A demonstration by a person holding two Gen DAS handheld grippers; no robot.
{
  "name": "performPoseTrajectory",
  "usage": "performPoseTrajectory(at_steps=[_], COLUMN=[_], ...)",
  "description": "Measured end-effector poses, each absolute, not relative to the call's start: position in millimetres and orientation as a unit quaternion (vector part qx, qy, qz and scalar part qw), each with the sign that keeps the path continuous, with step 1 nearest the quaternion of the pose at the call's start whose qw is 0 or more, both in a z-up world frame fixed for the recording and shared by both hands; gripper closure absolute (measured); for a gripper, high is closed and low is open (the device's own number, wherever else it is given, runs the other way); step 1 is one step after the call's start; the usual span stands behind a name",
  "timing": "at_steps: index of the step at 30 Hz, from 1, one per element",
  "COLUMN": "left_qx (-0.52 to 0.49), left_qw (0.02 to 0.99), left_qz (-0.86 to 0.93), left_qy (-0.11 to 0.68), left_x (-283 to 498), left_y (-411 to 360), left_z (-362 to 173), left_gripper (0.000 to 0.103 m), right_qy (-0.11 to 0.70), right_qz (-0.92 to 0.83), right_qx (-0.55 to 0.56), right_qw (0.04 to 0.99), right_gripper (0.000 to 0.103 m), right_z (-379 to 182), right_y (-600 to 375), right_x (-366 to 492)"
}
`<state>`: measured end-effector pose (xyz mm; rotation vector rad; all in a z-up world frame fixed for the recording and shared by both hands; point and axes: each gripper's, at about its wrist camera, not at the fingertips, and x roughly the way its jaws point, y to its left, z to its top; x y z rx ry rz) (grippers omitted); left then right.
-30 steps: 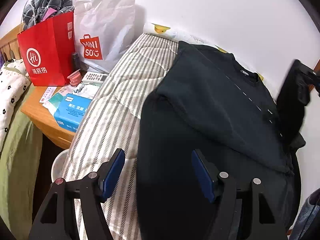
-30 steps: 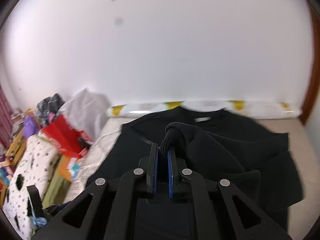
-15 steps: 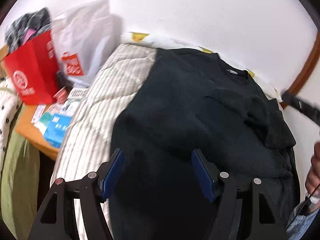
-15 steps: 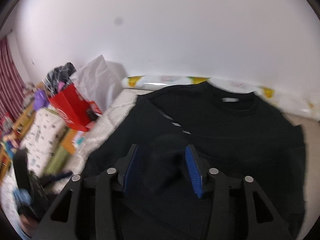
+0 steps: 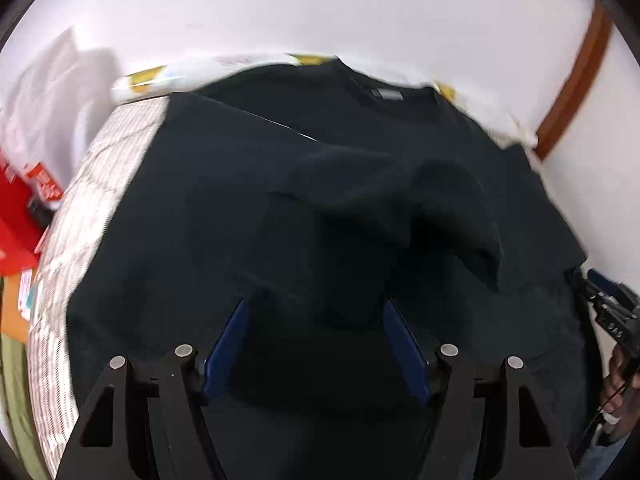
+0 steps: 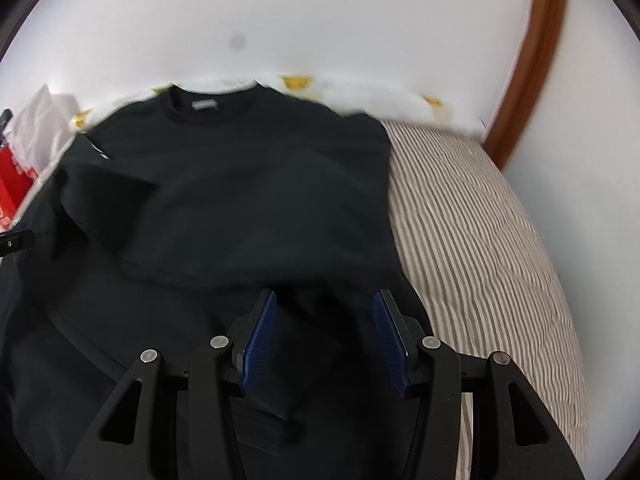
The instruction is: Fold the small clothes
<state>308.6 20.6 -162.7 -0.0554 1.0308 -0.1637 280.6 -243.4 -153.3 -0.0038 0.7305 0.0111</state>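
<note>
Here we see the striped bed cover point(image 6: 480, 232) bearing a black sweatshirt point(image 6: 240, 184), laid flat with its collar toward the white wall point(image 6: 320, 20) and both sleeves folded in over the body. Our left gripper point(image 5: 316, 344) hangs over the lower body cloth with its jaws apart, having just been opening, nothing pressed between them. Our right gripper point(image 6: 324, 336) has just let its jaws spread; the ribbed cuff point(image 6: 280, 392) lies loose between the blue pads.

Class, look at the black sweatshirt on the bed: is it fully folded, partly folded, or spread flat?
Partly folded. The black sweatshirt lies neck-up on the striped bed, sleeves turned in over its body, hem still unfolded.
</note>
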Motion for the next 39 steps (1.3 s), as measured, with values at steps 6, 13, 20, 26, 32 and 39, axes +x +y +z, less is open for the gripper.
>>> performPoseTrajectory(at_steps=[6, 13, 20, 26, 32, 39], left_qx=[0.054, 0.084, 0.049, 0.013, -0.017, -0.114], left_qw=[0.87, 0.883, 0.895, 0.886, 0.881, 0.887], left_qz=[-0.045, -0.018, -0.02, -0.046, -0.039, -0.044], left_qy=[0.489, 0.462, 0.444, 0.462, 0.472, 0.445], left_x=[321, 329, 318, 301, 272, 275], left_y=[-13, -8, 38, 66, 89, 124], left_z=[-176, -171, -139, -140, -148, -133], left_gripper=[0.029, 0.075, 0.086, 0.078, 0.054, 0.045], right_qy=[0.368, 0.368, 0.355, 0.37, 0.35, 0.317], right_qz=[-0.015, -0.036, -0.097, -0.081, -0.063, -0.018], right_qx=[0.004, 0.001, 0.006, 0.013, -0.006, 0.036], right_qw=[0.93, 0.929, 0.93, 0.925, 0.935, 0.947], right_gripper=[0.053, 0.053, 0.084, 0.082, 0.068, 0.061], right_z=[-178, -181, -165, -162, -145, -120], right_y=[-255, -257, -275, -286, -281, -275], right_x=[281, 297, 305, 298, 268, 254])
